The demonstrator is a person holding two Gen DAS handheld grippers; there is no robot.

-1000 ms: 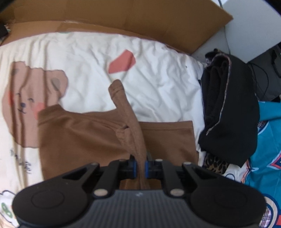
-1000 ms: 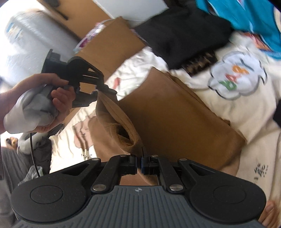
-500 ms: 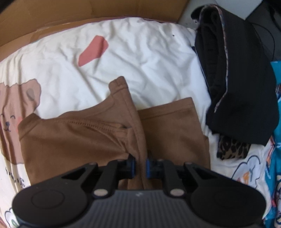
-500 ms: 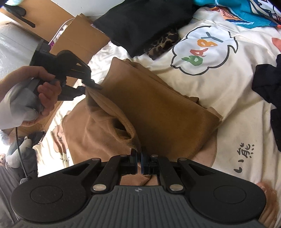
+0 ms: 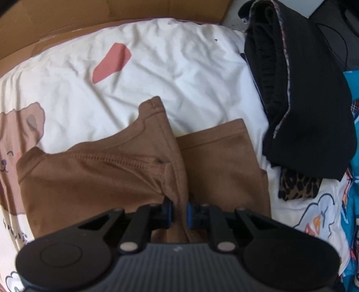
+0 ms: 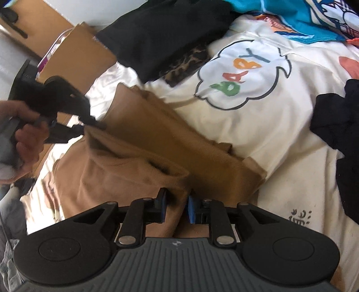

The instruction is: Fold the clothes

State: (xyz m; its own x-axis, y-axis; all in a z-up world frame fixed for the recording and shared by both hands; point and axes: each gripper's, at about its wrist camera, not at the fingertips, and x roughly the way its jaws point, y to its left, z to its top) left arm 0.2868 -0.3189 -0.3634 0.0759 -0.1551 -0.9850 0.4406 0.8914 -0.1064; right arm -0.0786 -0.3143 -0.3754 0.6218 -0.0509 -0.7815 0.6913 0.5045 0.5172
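Note:
A brown garment [image 5: 89, 179] lies partly folded on a white cartoon-print bedsheet [image 5: 157, 67]. My left gripper [image 5: 179, 209] points down at it, shut on a raised fold of the brown cloth that fills the narrow gap between its blue pads. In the right wrist view the brown garment [image 6: 157, 143] runs from the left gripper [image 6: 89, 124], held in a person's hand [image 6: 24, 139], to my right gripper [image 6: 177, 209]. The right jaws are opening, with a brown fold standing loosely between them.
A folded black garment [image 5: 303, 112] lies over a leopard-print piece [image 5: 296, 186] at the sheet's right edge. Cardboard [image 5: 67, 22] borders the far side. A teal cloth [image 6: 291, 18] and another dark garment [image 6: 341, 123] lie beyond the "BABY" cloud print [image 6: 242, 74].
Both grippers have sunk toward the bed, laying the brown fold down. The right jaws, tight on the cloth before, now stand apart. The left gap has widened slightly.

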